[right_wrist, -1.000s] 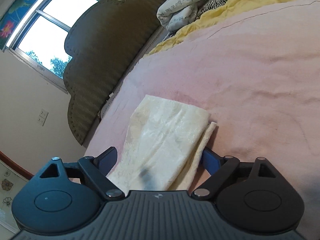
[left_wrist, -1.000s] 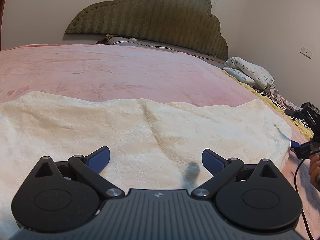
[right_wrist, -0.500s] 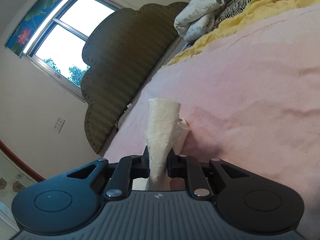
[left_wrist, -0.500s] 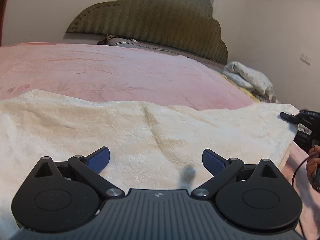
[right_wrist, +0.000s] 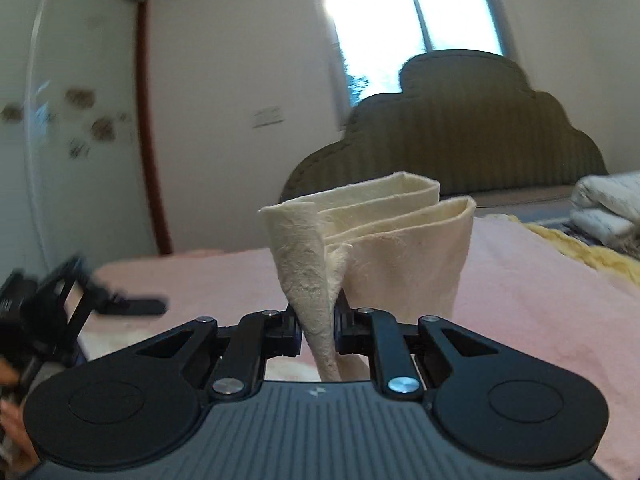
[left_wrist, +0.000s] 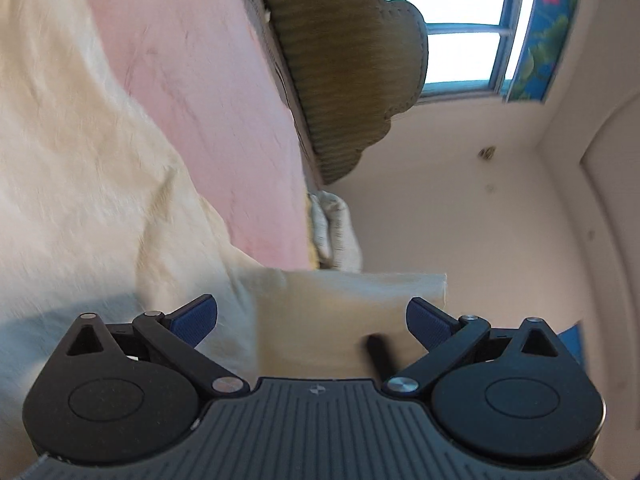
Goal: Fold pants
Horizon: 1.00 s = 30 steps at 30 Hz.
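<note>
Cream textured pants [left_wrist: 80, 160] lie spread on the pink bed cover [left_wrist: 192, 80]. My right gripper [right_wrist: 318, 328] is shut on one end of the pants [right_wrist: 380, 240]; the folded layers stand up above its jaws, lifted off the bed. In the left wrist view that raised end [left_wrist: 352, 296] hangs across in front of my left gripper [left_wrist: 312, 318], which is open, blue pads wide apart with nothing pressed between them. The left gripper [right_wrist: 60, 300] shows blurred at the left of the right wrist view, with part of a hand [right_wrist: 12, 420] below it.
An olive padded headboard [right_wrist: 460, 128] backs the bed under a bright window [right_wrist: 412, 20]. Folded white bedding [right_wrist: 608, 200] and a yellow blanket [right_wrist: 580, 248] lie at the right side. A pale wardrobe door [right_wrist: 80, 100] stands at the left.
The right gripper closed on the pants' end, then rose and rolled, lifting the cloth off the bed. The left gripper rolled sharply, and the raised end now hangs before it.
</note>
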Tool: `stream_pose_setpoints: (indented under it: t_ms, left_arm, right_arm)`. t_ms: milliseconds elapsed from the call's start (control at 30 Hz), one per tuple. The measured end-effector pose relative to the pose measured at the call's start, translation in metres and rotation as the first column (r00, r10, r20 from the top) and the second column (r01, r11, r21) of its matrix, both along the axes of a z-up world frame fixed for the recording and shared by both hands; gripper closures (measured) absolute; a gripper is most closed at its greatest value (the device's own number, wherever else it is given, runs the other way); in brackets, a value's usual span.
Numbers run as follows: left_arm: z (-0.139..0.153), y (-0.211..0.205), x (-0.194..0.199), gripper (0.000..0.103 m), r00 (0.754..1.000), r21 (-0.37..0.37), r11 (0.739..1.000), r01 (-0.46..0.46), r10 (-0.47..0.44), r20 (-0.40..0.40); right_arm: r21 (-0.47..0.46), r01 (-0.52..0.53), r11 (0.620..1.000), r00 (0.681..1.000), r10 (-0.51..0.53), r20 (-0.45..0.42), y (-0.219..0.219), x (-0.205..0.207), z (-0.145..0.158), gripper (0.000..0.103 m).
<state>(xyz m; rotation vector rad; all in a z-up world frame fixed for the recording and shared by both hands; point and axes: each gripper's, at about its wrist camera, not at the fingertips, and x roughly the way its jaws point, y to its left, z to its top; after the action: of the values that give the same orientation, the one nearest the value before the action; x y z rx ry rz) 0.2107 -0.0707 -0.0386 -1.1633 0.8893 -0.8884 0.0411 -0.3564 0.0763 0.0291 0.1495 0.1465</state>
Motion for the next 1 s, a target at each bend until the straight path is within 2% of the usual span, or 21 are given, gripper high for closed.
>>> stream_pose_setpoints:
  t_ms: [67,100,200,267,333,367,433,467,533,567,667,767,833,900,967,1000]
  left_arm:
    - [-0.008,-0.001,0.003,0.001,0.998,-0.039,0.999,0.011,-0.014,-0.057]
    - [-0.011,-0.001,0.005,0.001,0.997,-0.034,0.999,0.012,-0.015,-0.073]
    - [-0.014,-0.002,0.010,0.001,0.997,0.034,0.999,0.016,-0.013,-0.076]
    - [-0.016,-0.004,0.011,0.002,0.997,0.042,0.999,0.031,-0.028,-0.072]
    - [-0.016,-0.004,0.012,0.006,0.998,0.055,0.998,0.024,-0.021,-0.053]
    - [-0.016,-0.004,0.012,0.013,0.999,0.077,0.997,0.022,-0.019,-0.044]
    - [-0.015,-0.004,0.011,0.023,0.999,0.139,0.990,0.018,-0.014,-0.030]
    - [-0.014,-0.004,0.011,0.029,1.000,0.165,0.986,0.017,-0.013,-0.025]
    - [-0.011,-0.006,0.013,0.037,1.000,0.221,0.975,0.011,-0.012,0.003]
    - [-0.009,-0.006,0.012,0.040,1.000,0.246,0.969,0.008,-0.014,0.023]
    - [0.000,-0.007,0.009,0.043,0.995,0.301,0.954,-0.005,-0.025,0.096]
    - [0.012,0.000,0.006,0.044,0.986,0.336,0.940,-0.053,-0.005,0.168]
    - [0.022,0.007,0.004,0.044,0.975,0.386,0.918,-0.095,0.008,0.221]
    - [0.032,0.012,0.005,0.045,0.959,0.459,0.876,-0.149,0.015,0.283]
    - [0.044,0.016,0.001,0.045,0.928,0.553,0.800,-0.233,0.013,0.372]
    - [0.047,0.018,-0.002,0.045,0.911,0.599,0.750,-0.282,0.014,0.412]
  right_arm:
    - [-0.132,-0.084,0.988,0.996,0.080,-0.037,0.043,0.002,-0.017,0.089]
    - [-0.174,-0.116,0.978,0.993,0.108,-0.054,0.057,0.003,-0.025,0.089]
    - [-0.287,-0.171,0.943,0.984,0.151,-0.089,0.092,-0.001,-0.047,0.089]
    - [-0.374,-0.185,0.909,0.983,0.162,-0.091,0.107,-0.009,-0.056,0.089]
    - [-0.453,-0.185,0.872,0.983,0.157,-0.098,0.117,-0.014,-0.064,0.088]
    - [-0.493,-0.186,0.850,0.982,0.153,-0.107,0.121,-0.016,-0.068,0.087]
    - [-0.560,-0.175,0.810,0.984,0.134,-0.115,0.128,-0.019,-0.078,0.077]
    - [-0.575,-0.177,0.799,0.984,0.128,-0.126,0.130,-0.018,-0.081,0.063]
    - [-0.573,-0.187,0.798,0.982,0.129,-0.140,0.131,-0.018,-0.084,0.061]
    - [-0.559,-0.196,0.805,0.980,0.137,-0.145,0.130,-0.019,-0.083,0.063]
    - [-0.531,-0.204,0.823,0.978,0.153,-0.139,0.129,-0.020,-0.077,0.084]
    - [-0.542,-0.206,0.815,0.978,0.164,-0.125,0.133,-0.017,-0.069,0.086]
    - [-0.524,-0.223,0.822,0.975,0.189,-0.119,0.137,-0.016,-0.066,0.087]
    - [-0.507,-0.244,0.827,0.970,0.219,-0.109,0.144,-0.014,-0.061,0.087]
    - [-0.500,-0.261,0.825,0.964,0.247,-0.096,0.154,-0.011,-0.059,0.087]
    - [-0.499,-0.270,0.823,0.961,0.259,-0.093,0.158,-0.008,-0.059,0.087]
